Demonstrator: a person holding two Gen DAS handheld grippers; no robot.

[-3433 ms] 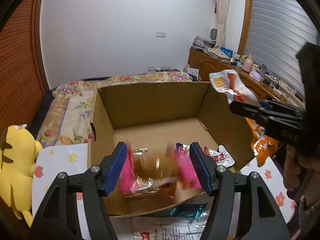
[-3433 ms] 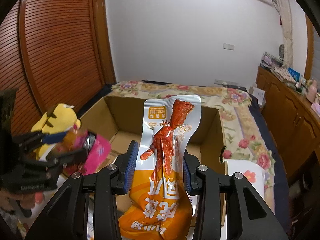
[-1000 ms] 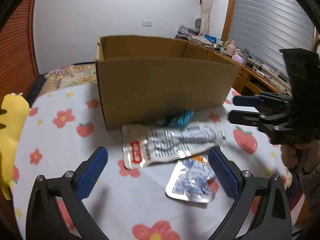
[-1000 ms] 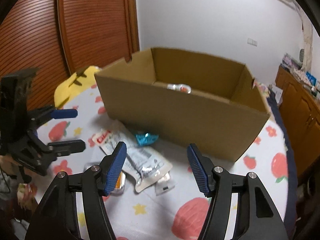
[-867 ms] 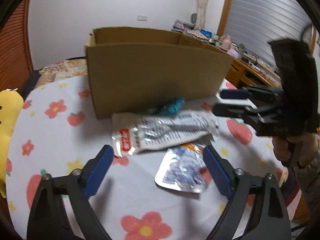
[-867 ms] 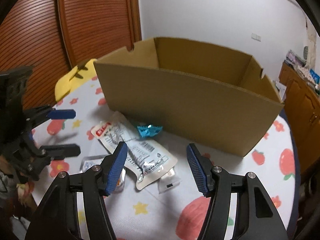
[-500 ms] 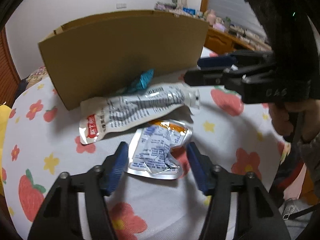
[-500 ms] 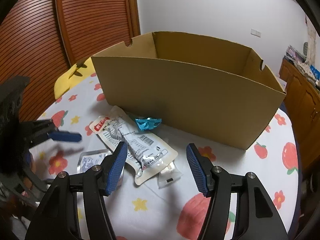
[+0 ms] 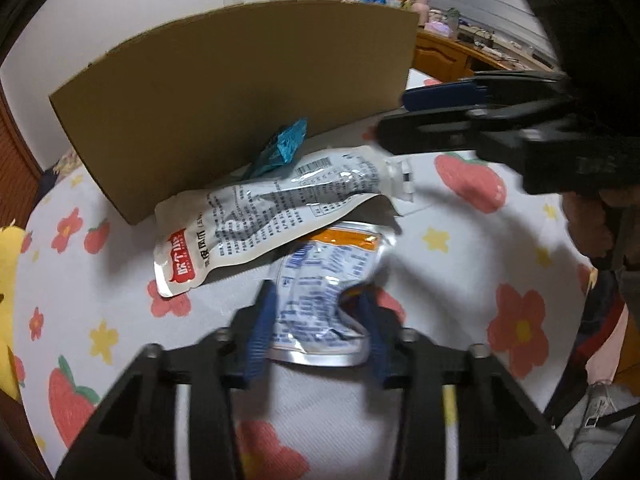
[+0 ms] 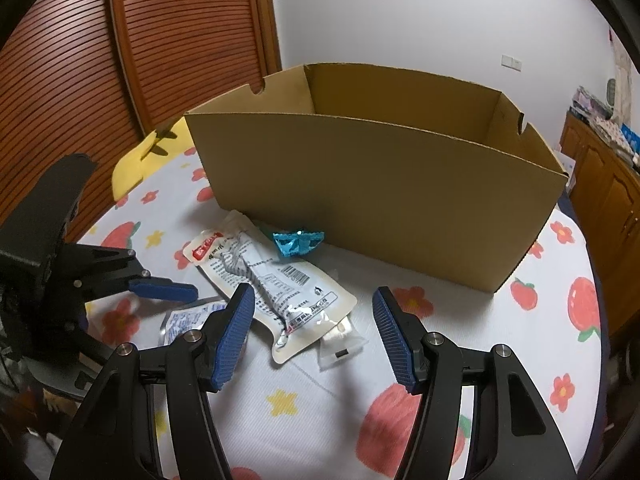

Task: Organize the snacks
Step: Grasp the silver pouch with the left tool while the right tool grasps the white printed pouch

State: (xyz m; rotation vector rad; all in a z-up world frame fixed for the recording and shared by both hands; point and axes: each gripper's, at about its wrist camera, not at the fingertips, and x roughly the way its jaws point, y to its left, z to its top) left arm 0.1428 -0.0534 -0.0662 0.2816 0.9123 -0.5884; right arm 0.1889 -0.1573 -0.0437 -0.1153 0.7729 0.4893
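Observation:
A cardboard box (image 10: 380,176) stands open on the flowered tablecloth (image 10: 304,404); it also shows in the left wrist view (image 9: 240,76). In front of it lie a long silver pouch (image 9: 272,208), a small blue wrapper (image 9: 286,146) and a silver pouch with an orange band (image 9: 324,292). My left gripper (image 9: 320,320) has its jaws closing around that orange-banded pouch on the cloth. My right gripper (image 10: 314,332) is open and empty above the long silver pouch (image 10: 272,284), near a small clear packet (image 10: 340,340).
A yellow plush toy (image 10: 140,160) lies at the table's left edge. A wooden slatted door (image 10: 120,60) stands behind it. A wooden cabinet (image 10: 608,192) with clutter runs along the right wall.
My left gripper has moved down and forward onto the orange-banded pouch and its jaws have narrowed around it. My right gripper has stayed open, drifting slightly closer to the pouches.

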